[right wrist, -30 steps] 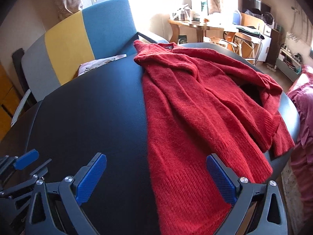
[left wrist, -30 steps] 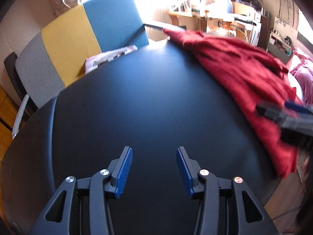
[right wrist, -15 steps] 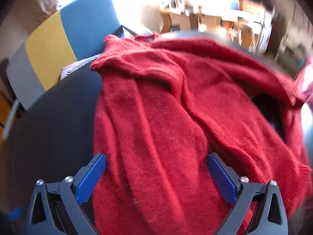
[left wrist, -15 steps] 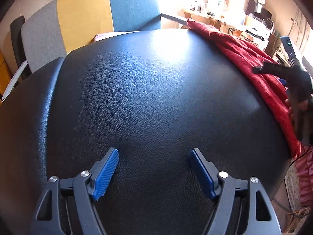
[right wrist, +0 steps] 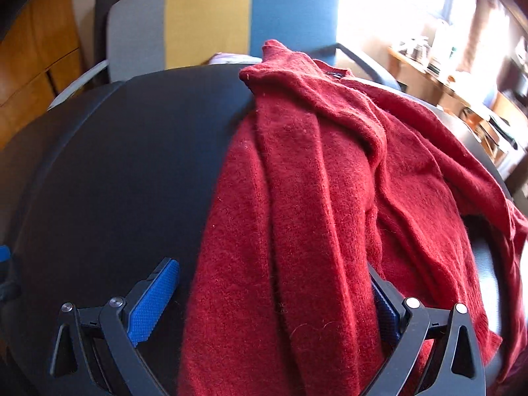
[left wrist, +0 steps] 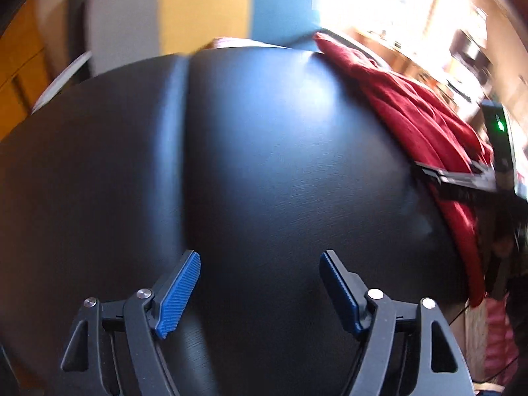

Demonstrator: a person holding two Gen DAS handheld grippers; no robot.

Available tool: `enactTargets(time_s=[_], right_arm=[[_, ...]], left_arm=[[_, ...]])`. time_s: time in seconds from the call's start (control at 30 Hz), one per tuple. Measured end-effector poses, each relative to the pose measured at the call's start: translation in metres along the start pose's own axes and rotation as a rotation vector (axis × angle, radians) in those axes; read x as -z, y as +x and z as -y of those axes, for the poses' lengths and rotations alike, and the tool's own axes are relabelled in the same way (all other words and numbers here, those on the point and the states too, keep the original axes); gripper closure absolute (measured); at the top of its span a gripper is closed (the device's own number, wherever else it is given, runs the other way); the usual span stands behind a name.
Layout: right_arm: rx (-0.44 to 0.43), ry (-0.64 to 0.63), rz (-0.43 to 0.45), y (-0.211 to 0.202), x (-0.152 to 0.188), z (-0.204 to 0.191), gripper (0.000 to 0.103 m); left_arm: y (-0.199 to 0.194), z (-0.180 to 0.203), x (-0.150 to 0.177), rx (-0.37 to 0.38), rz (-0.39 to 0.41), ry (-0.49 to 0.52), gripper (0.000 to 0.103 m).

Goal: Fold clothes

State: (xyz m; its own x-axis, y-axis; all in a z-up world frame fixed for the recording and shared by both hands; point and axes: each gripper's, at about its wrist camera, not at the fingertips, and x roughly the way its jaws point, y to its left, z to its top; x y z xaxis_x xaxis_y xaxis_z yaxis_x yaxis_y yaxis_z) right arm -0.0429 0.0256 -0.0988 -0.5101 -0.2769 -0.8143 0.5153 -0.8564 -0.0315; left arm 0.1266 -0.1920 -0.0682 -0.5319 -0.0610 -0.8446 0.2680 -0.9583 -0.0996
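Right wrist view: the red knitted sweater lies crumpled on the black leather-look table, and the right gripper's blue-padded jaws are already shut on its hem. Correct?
Not quite. In the right wrist view the right gripper is open: its jaws stand wide apart, either side of the near part of the red knitted sweater. The rest holds: the sweater lies crumpled on the black leather-look table.

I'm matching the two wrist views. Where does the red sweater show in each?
Left wrist: red sweater along the right edge of the black table.
Right wrist: red sweater fills centre and right, between the open right gripper.
Shared landmark: the grey-yellow-blue chair.
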Motion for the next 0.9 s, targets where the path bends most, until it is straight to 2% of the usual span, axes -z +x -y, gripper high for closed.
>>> enactTargets(time_s=[0.17, 0.27, 0.33, 0.4, 0.47, 0.53, 0.63, 0.77, 0.9], right_arm=[[-0.118, -0.014, -0.015, -0.011, 0.002, -0.058, 0.000], [-0.283, 0.014, -0.019, -0.024, 0.001, -0.079, 0.000], [-0.452, 0.050, -0.005, -0.040, -0.002, -0.076, 0.000], [-0.584, 0.094, 0.022, -0.058, -0.005, -0.064, 0.000], [-0.621, 0.156, 0.075, -0.082, 0.003, -0.034, 0.000], [-0.594, 0.212, 0.115, -0.095, 0.005, 0.002, 0.000], [-0.489, 0.319, 0.141, -0.112, 0.015, 0.056, 0.000], [-0.400, 0.520, 0.148, -0.123, 0.034, 0.127, 0.000], [-0.369, 0.679, 0.171, -0.135, 0.073, 0.188, 0.000]], left_arm=[[-0.030, -0.050, 0.022, -0.061, 0.031, -0.114, 0.028], [-0.043, -0.056, 0.027, -0.052, 0.061, -0.150, 0.028], [-0.050, -0.066, 0.029, -0.049, 0.076, -0.159, 0.029], [-0.058, -0.061, 0.022, 0.002, 0.104, -0.149, 0.029], [-0.068, -0.051, 0.014, 0.070, 0.137, -0.120, 0.029], [-0.086, -0.039, 0.003, 0.157, 0.158, -0.052, 0.029], [-0.095, 0.012, -0.023, 0.259, 0.175, 0.102, 0.029], [-0.085, 0.104, -0.047, 0.347, 0.153, 0.361, 0.029], [-0.065, 0.172, -0.039, 0.389, 0.088, 0.554, 0.029]])
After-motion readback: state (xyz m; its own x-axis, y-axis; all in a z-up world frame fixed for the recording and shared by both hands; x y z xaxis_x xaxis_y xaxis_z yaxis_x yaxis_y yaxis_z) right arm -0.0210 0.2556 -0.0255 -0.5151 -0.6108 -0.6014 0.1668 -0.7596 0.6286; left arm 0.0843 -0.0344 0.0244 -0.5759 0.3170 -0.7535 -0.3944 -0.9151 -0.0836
